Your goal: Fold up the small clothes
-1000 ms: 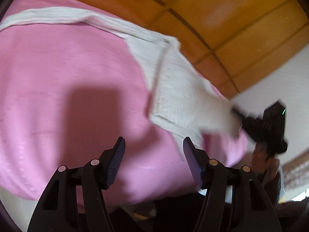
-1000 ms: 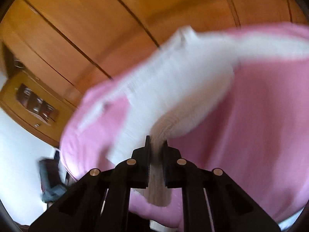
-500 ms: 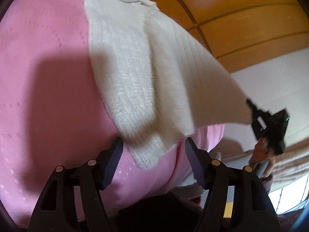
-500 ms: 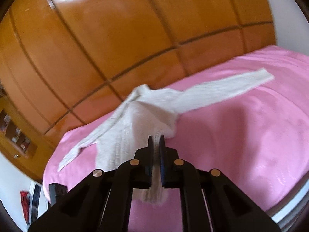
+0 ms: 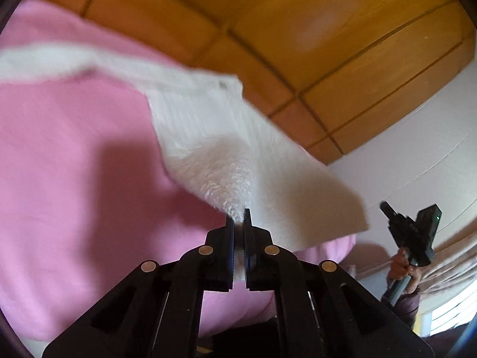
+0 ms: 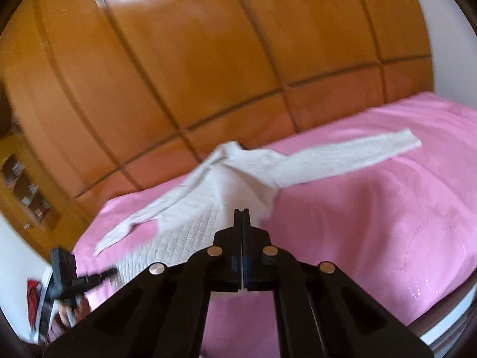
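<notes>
A white knit sweater point(image 6: 238, 179) lies spread on the pink bedspread point(image 6: 387, 208), sleeves stretched out to both sides. In the left wrist view the sweater point(image 5: 223, 149) has its lower hem lifted. My left gripper point(image 5: 238, 220) is shut on that hem corner. My right gripper point(image 6: 241, 211) is shut with the hem edge pinched at its tips; it also shows at the right of the left wrist view point(image 5: 414, 235). The left gripper appears at the lower left of the right wrist view point(image 6: 80, 277).
A wooden panelled wardrobe wall point(image 6: 208, 59) stands behind the bed. A white wall point(image 5: 417, 149) and a curtained window point(image 5: 447, 313) are at the right. A wooden shelf niche point(image 6: 23, 185) is at the far left.
My left gripper has closed from open onto the sweater's hem corner. The hem is now held up taut by both grippers, and the sleeves lie stretched out.
</notes>
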Action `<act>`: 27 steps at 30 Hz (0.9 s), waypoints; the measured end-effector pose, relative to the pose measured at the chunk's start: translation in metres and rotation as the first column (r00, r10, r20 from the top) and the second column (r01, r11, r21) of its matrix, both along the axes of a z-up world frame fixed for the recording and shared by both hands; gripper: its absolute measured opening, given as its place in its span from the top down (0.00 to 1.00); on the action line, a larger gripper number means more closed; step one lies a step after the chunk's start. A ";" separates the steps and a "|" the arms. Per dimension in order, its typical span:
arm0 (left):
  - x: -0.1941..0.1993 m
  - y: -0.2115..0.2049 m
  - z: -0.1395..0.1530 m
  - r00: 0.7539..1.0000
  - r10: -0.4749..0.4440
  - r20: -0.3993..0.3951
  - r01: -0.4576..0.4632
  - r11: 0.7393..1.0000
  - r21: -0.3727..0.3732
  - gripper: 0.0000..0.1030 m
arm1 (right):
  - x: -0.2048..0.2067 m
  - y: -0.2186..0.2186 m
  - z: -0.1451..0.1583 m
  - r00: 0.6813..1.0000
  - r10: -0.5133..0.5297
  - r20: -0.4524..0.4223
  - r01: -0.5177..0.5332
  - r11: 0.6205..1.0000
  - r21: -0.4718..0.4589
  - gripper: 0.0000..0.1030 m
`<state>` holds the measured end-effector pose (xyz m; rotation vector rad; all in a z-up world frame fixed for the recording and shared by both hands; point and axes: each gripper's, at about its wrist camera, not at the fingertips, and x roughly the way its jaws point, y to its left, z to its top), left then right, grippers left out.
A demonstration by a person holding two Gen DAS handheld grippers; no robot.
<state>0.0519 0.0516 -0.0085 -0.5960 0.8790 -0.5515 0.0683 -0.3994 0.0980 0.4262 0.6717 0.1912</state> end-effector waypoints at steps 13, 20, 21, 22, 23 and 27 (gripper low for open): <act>-0.040 0.033 -0.061 0.984 0.119 -0.131 -0.094 0.978 0.185 0.97 | 0.000 0.022 -0.149 0.934 0.041 -0.354 0.009 0.990 0.139 0.45; -0.029 0.035 -0.050 0.993 0.098 -0.068 -0.084 0.979 0.187 0.97 | 0.027 0.063 -0.171 0.917 0.082 -0.391 -0.080 0.997 0.022 0.66; -0.030 0.037 -0.049 0.993 0.100 -0.064 -0.086 0.979 0.187 0.97 | 0.031 0.069 -0.174 0.905 0.084 -0.416 -0.101 0.995 -0.019 0.84; -0.030 0.038 -0.047 0.993 0.101 -0.056 -0.089 0.979 0.185 0.97 | 0.035 0.072 -0.174 0.899 0.093 -0.429 -0.120 0.992 -0.035 0.93; -0.032 0.040 -0.043 0.994 0.105 -0.043 -0.095 0.979 0.181 0.97 | 0.036 0.077 -0.167 0.905 0.100 -0.414 -0.140 0.988 -0.069 0.94; -0.047 0.054 -0.021 0.994 0.108 0.007 -0.108 0.989 0.103 0.97 | 0.014 0.073 -0.100 0.946 0.225 -0.234 -0.235 0.972 -0.014 0.95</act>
